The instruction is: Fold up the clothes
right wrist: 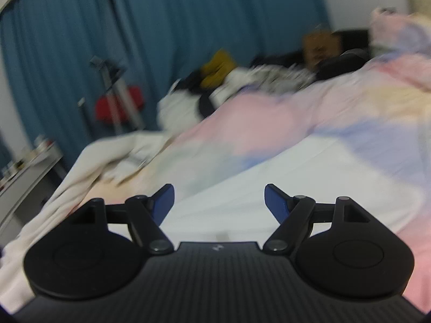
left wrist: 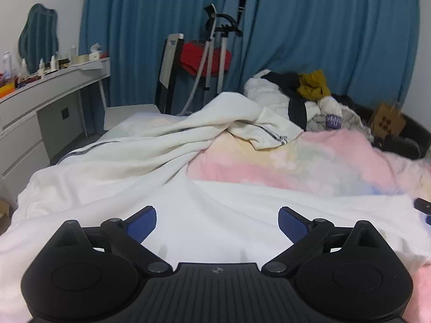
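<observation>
The left gripper (left wrist: 217, 224) hangs with its blue-padded fingers (left wrist: 142, 223) spread wide and nothing between them, above a smooth white garment (left wrist: 215, 207) laid flat on the bed. In the right wrist view the right gripper (right wrist: 219, 204) is likewise parted, a little less widely, holding nothing, over the same white cloth (right wrist: 269, 188), which shows there as a flat panel with a straight far edge; that view is blurred. The garment's long axis cannot be told from either view. Beyond it a soft fleecy blanket (left wrist: 296, 161) in pastel pink, yellow and blue covers the mattress. A cream zip-up top (left wrist: 172, 145) lies rumpled to the left, its zip trim running from the left edge of the bed towards the middle. A heap of unfolded clothes (left wrist: 301, 94), white, black and mustard, sits at the far side against teal curtains (left wrist: 323, 27). A garment steamer (left wrist: 215, 53) stands by the curtains, and a grey dresser (left wrist: 40, 102) crowded with bottles lines the left wall.
</observation>
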The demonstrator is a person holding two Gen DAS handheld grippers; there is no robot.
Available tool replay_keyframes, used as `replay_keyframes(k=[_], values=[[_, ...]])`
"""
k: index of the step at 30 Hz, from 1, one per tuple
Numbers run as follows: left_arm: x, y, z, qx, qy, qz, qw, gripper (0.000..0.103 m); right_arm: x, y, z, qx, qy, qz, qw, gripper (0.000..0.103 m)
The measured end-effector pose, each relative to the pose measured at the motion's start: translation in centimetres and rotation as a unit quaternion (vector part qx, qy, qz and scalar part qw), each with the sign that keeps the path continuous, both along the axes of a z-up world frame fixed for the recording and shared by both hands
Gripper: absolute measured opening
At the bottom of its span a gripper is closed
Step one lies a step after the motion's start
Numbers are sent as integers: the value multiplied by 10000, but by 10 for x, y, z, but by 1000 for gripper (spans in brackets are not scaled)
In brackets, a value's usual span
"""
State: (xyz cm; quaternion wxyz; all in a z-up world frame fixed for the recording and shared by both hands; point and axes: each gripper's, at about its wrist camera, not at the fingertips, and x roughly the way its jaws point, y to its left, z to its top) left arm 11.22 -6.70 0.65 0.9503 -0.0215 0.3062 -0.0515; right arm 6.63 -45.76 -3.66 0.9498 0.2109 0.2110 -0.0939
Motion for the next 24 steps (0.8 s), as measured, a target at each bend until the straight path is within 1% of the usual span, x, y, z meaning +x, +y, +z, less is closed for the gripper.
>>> replay_keyframes(k=[4,6,8,9,12,14,15,17,19,20,21,22,23,24], values=[[29,10,-27,-326,213,-51,9992,99,60,38,-10,200,264,859,9958,76],[40,19,-40,-396,277,-52,9988,99,99,58,-15,338,336,1200,9916,76],[48,27,-52,-402,204,-108,9989,99,145,80,-21,476,356,1458,9875,75],[51,30,-59,-399,151,-144,9990,99,171,89,-25,572,366,1515,9861,72],[61,33,-77,-315,-121,-174,9993,99,254,113,-41,947,420,1514,9830,71],[70,35,-85,-444,-105,-270,9986,99,301,122,-55,1129,466,1377,9829,71],[75,37,-89,-529,-139,-318,9980,99,323,126,-62,1209,491,1286,9831,69],[81,41,-95,-602,-277,-360,9972,99,355,129,-76,1389,521,1109,9827,66],[87,45,-101,-652,-370,-383,9965,99,371,129,-83,1347,522,919,9852,52],[90,48,-103,-719,-394,-397,9958,99,376,129,-83,1299,497,815,9869,30],[93,50,-104,-783,-410,-396,9953,99,376,126,-80,1291,421,735,9880,18],[96,53,-106,-847,-426,-395,9947,99,372,121,-76,1322,315,680,9884,16],[98,56,-107,-963,-406,-376,9938,99,366,116,-67,1265,178,612,9899,11],[100,60,-107,-1113,-362,-345,9925,99,357,112,-54,1125,12,533,9922,10]])
